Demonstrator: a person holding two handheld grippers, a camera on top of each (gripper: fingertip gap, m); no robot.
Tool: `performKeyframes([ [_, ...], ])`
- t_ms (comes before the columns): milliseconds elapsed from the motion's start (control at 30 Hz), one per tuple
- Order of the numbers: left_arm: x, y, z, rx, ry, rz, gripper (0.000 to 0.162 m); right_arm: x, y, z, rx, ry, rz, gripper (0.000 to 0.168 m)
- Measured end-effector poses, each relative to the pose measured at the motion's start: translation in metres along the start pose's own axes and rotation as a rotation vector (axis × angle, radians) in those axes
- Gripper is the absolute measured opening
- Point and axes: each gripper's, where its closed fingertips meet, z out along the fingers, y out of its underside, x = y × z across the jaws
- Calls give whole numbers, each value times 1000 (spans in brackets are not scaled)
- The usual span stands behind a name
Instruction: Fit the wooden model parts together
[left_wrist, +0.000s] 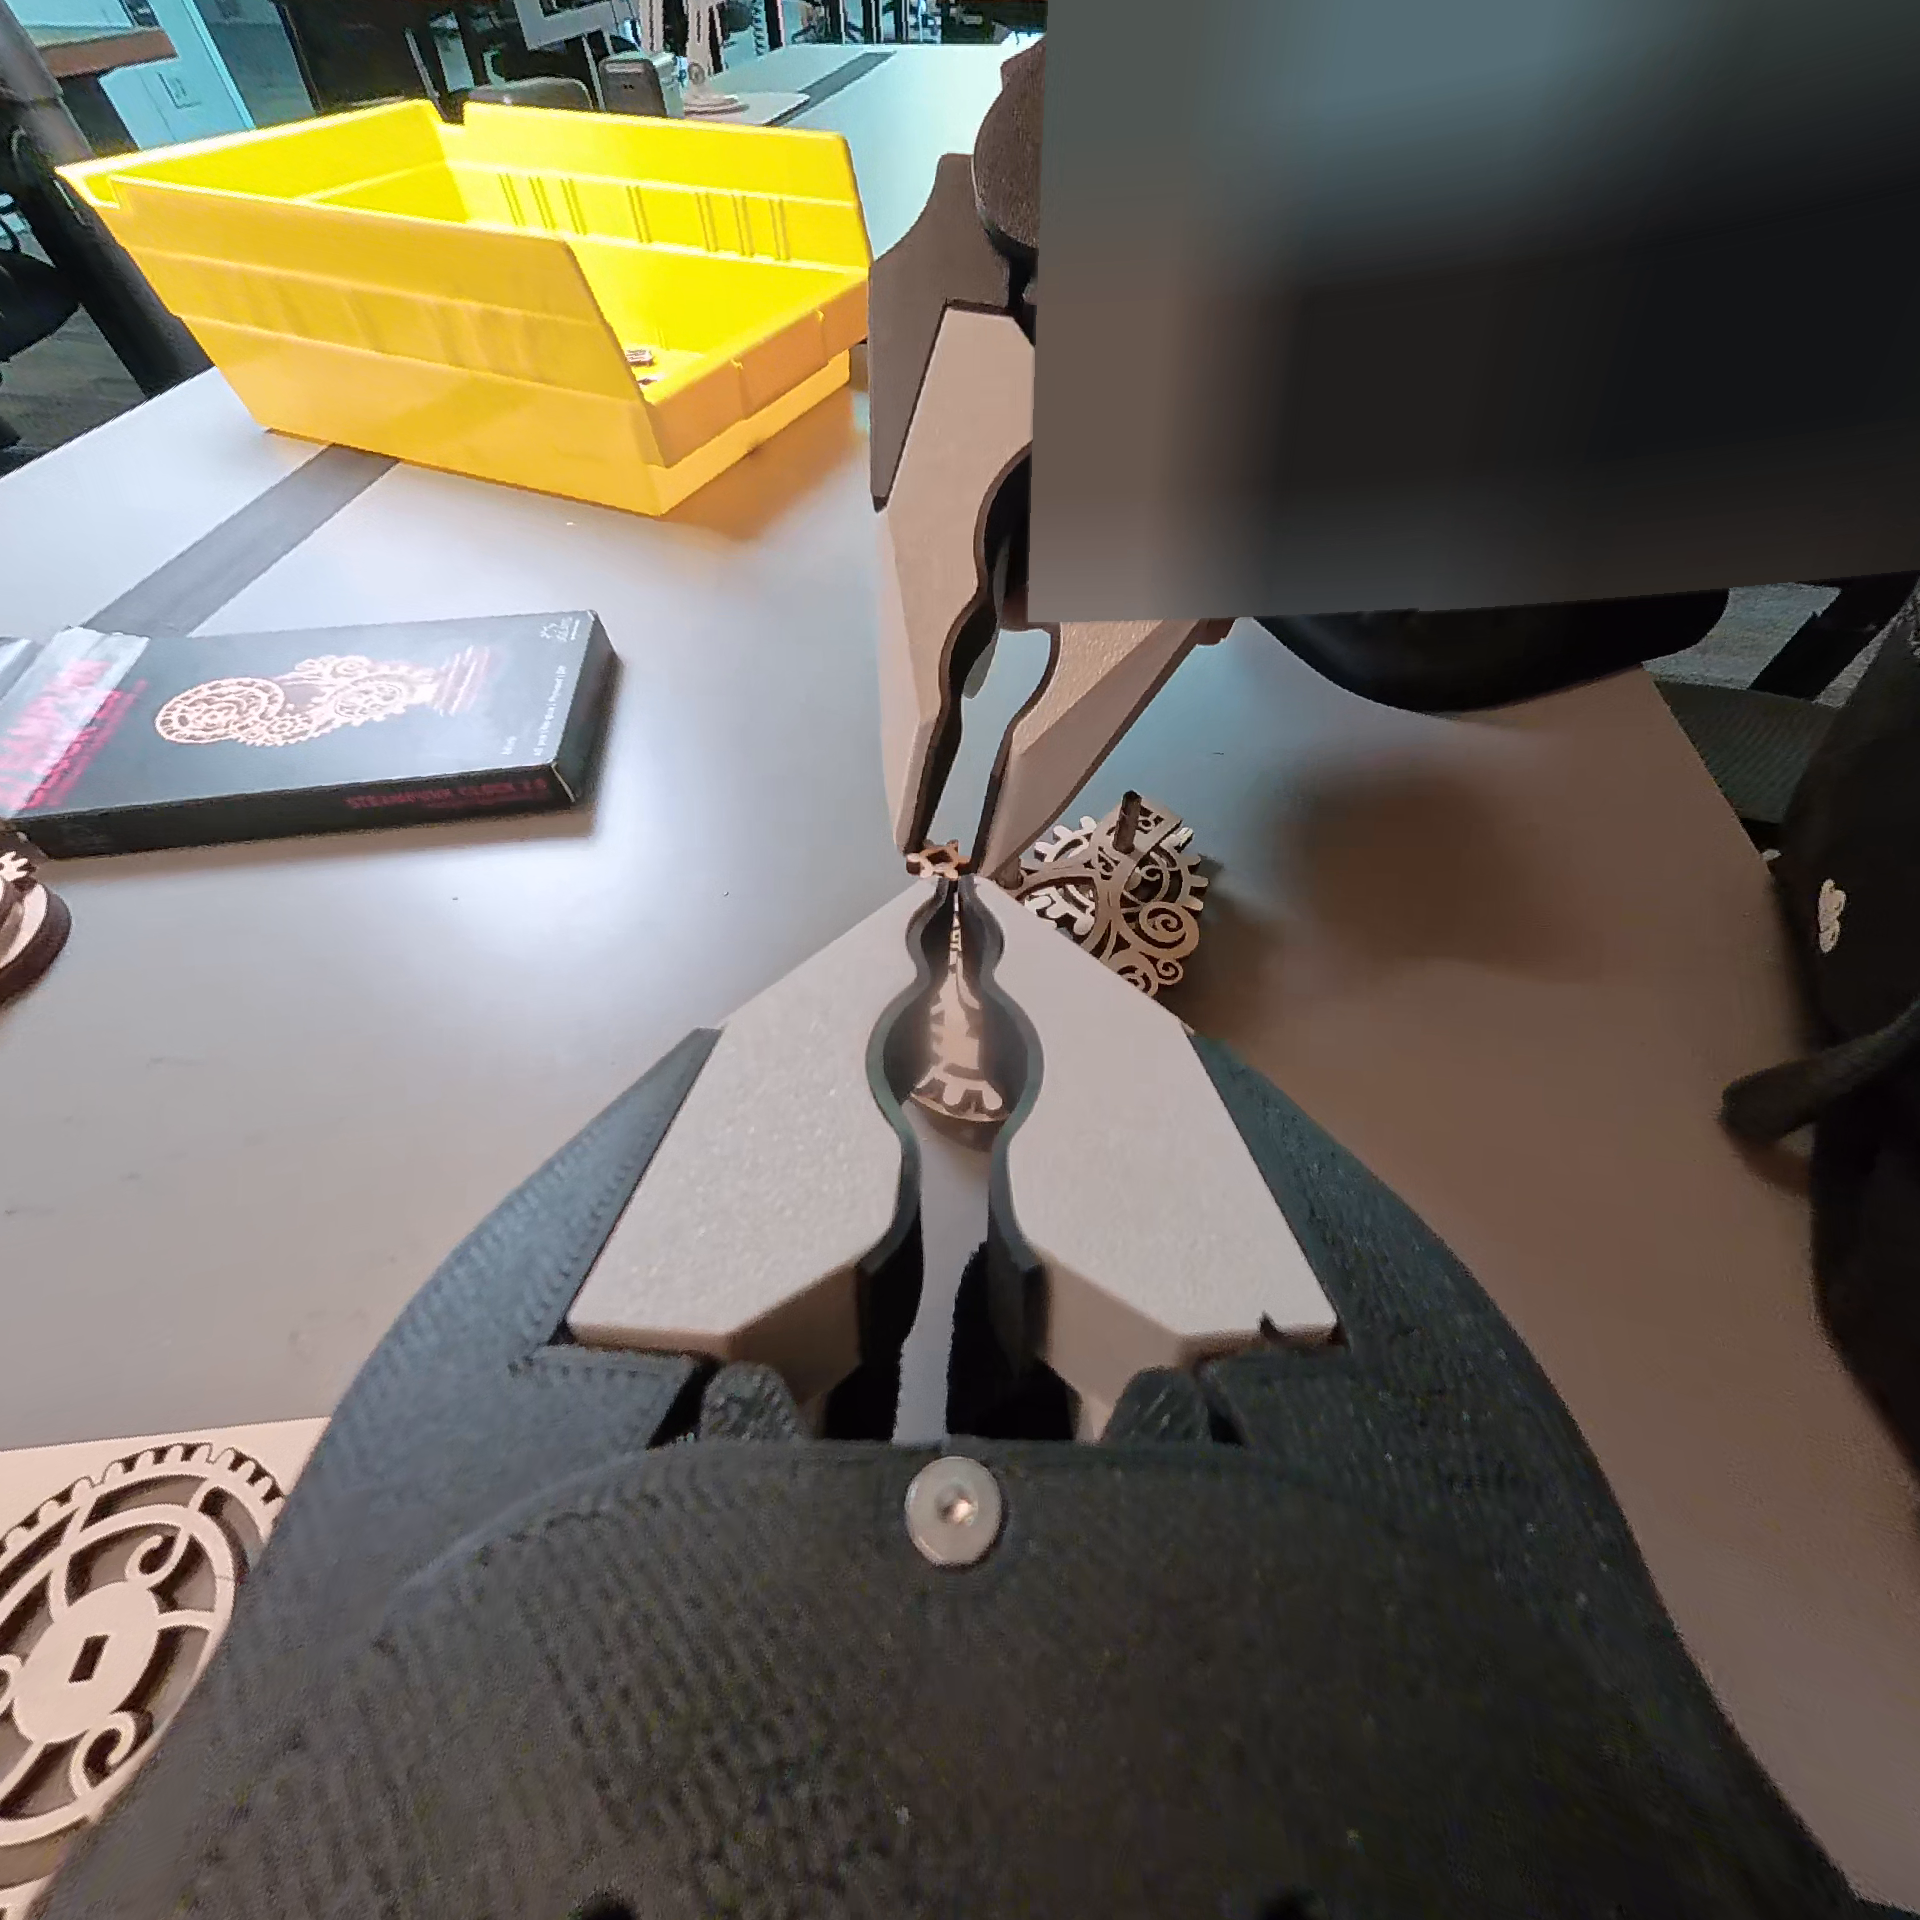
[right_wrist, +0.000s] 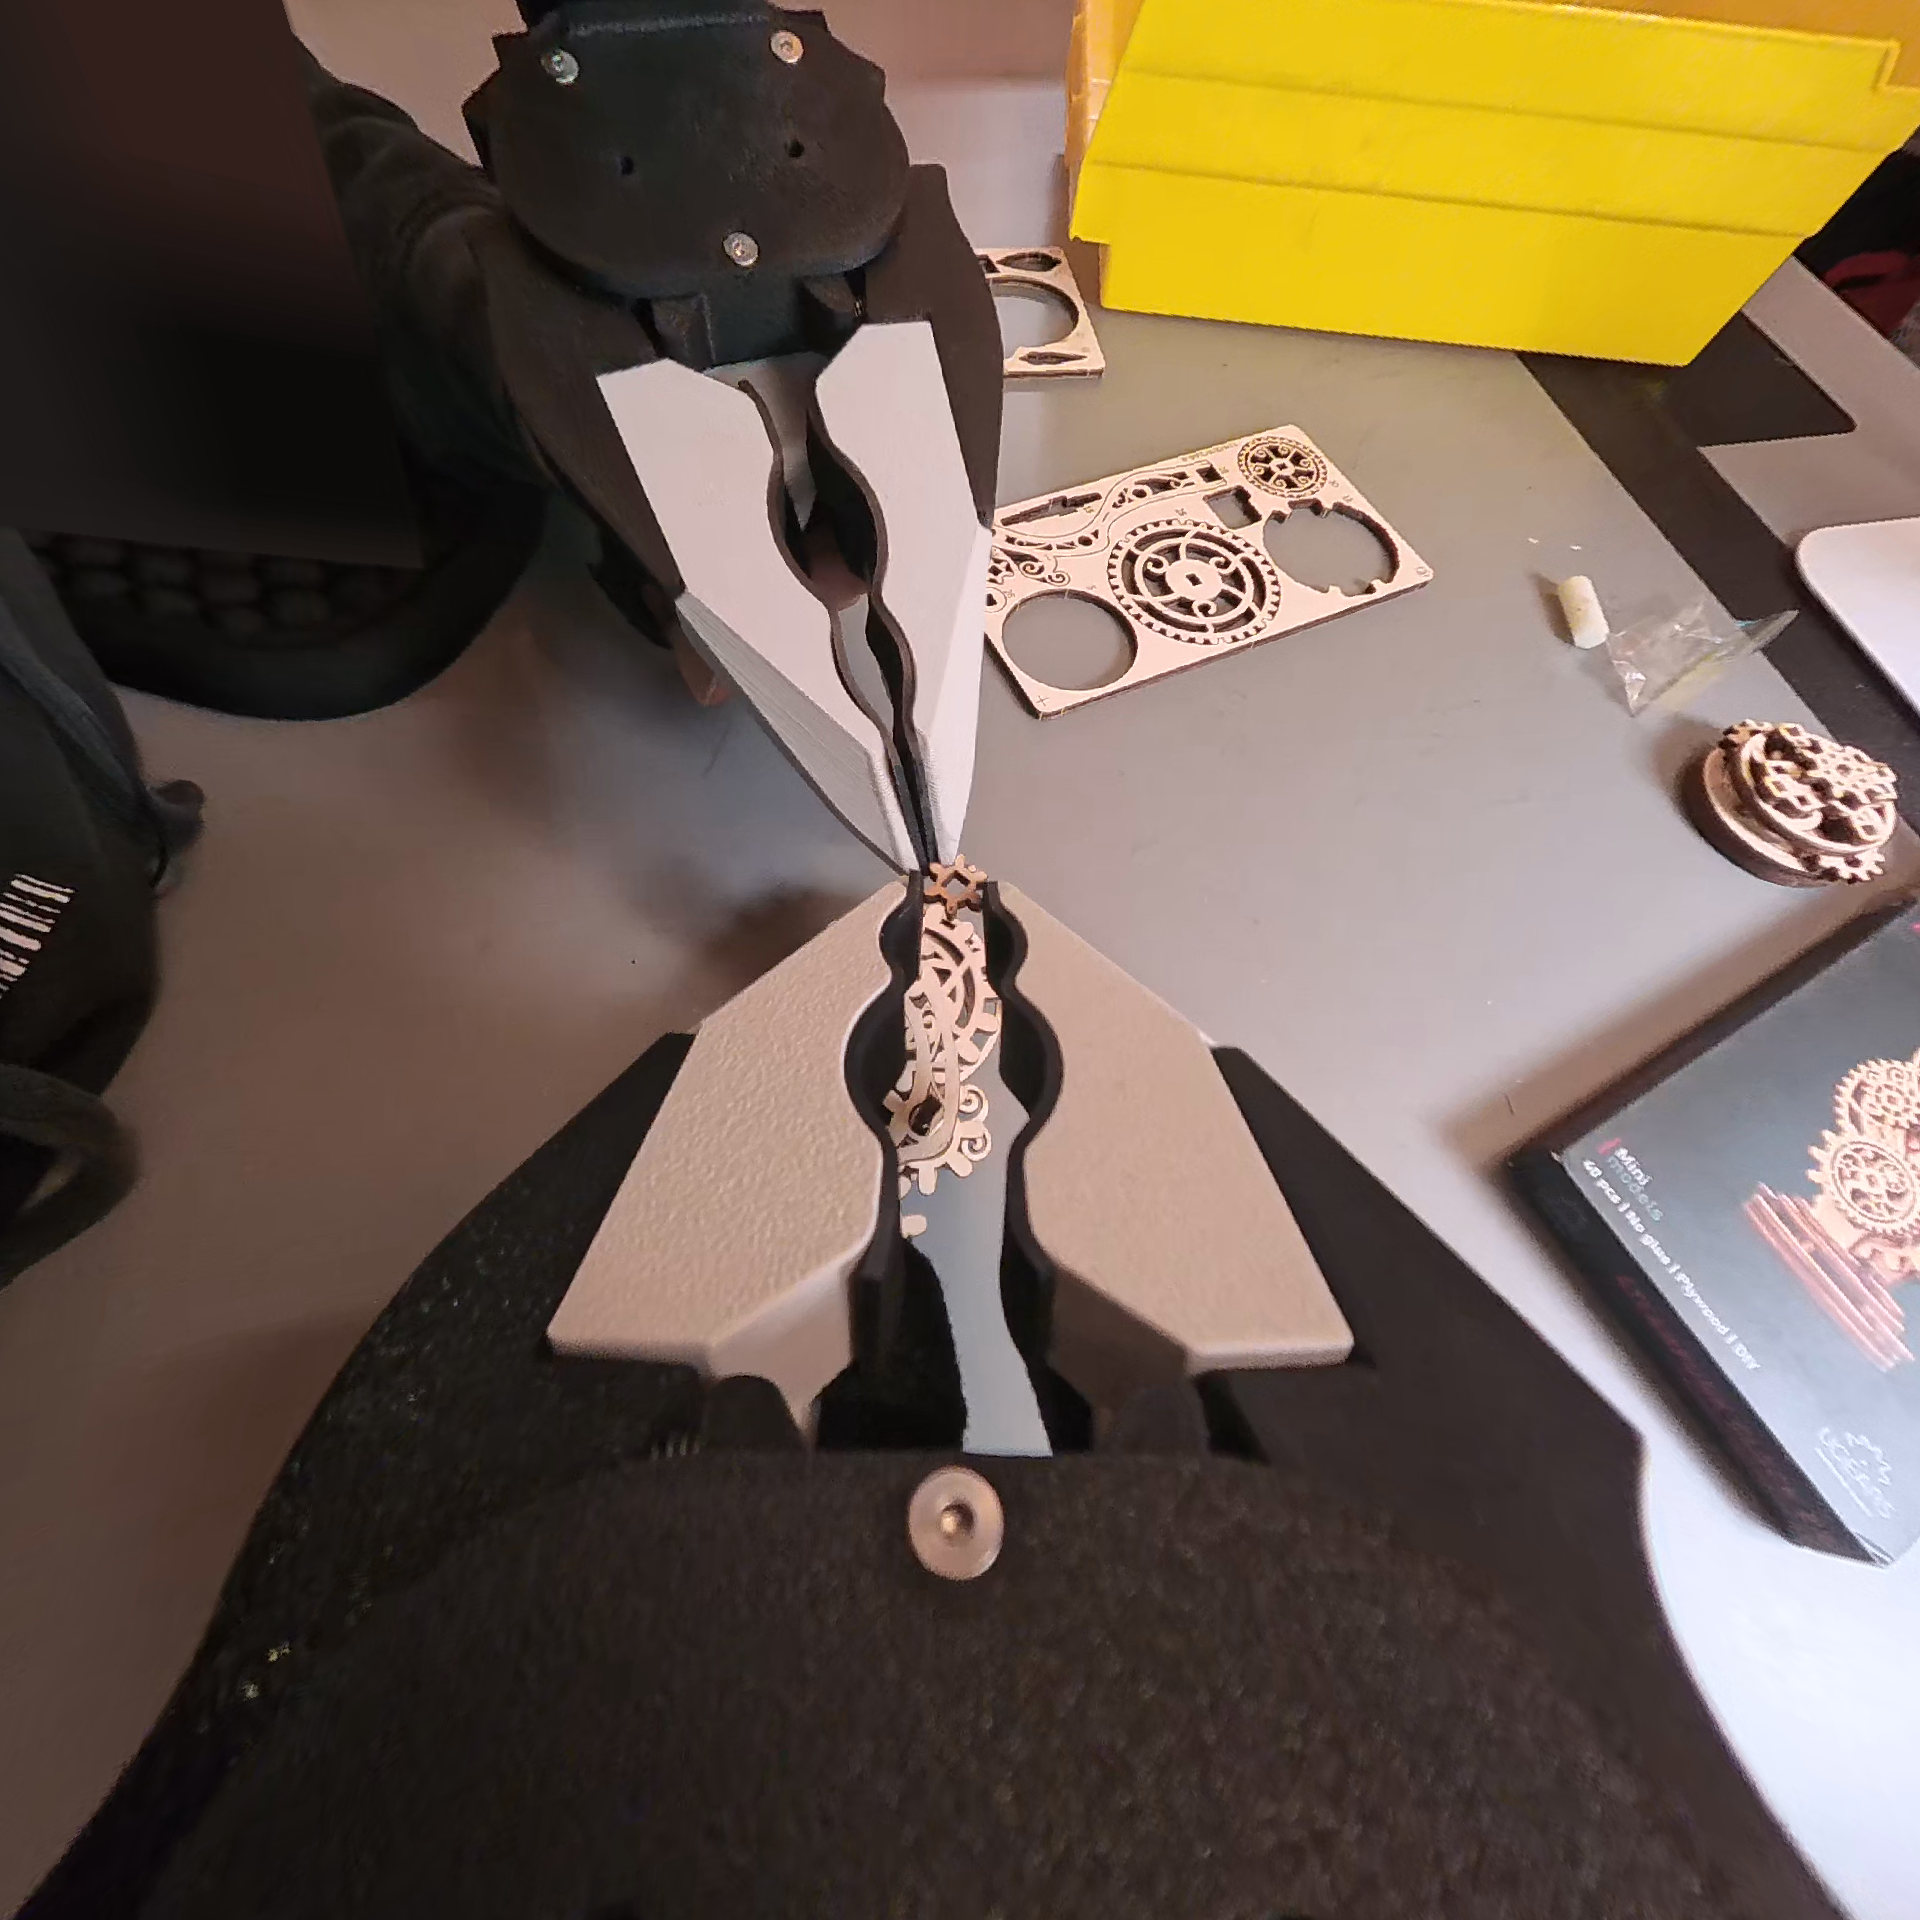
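My right gripper is shut on a tiny wooden gear, with one pad on each side of it. The left wrist view shows the same gear between the right gripper's tips, which come down from above. My left gripper is shut, its tips pressed together just under the gear's edge. It reaches in from the top of the right wrist view, tips against the gear's left side. An ornate wooden gear assembly with an upright peg lies on the table right below; it also shows between the right fingers.
A yellow bin stands at the back. A black kit box lies on the table. A punched wooden sheet, a round gear sub-assembly and a small plastic bag lie nearby. A person's dark clothing is close by. Only a small space, under 4 cm, lies between the two pairs of fingers. The round gear sub-assembly is about equally far from each gripper, around 25 centimetres.
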Motion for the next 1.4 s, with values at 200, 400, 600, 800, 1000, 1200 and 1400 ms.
performKeyframes([
  [200,-2,1,0,6,3,-38,0,0,-1,-2,13,-13,19,9],
  [400,-2,0,-1,18,22,-62,0,-2,3,-2,20,-55,39,5],
  [600,0,5,1,-7,44,-70,0,-4,8,0,2,-76,38,5],
  [800,2,12,4,-42,47,-61,0,-9,10,-1,-13,-98,32,5],
  [1000,4,12,4,-42,57,-64,0,-8,14,0,-29,-95,31,1],
  [1200,3,14,4,-49,62,-69,0,-9,15,1,-37,-99,36,0],
  [1400,2,15,4,-50,64,-78,0,-13,18,2,-58,-116,46,0],
])
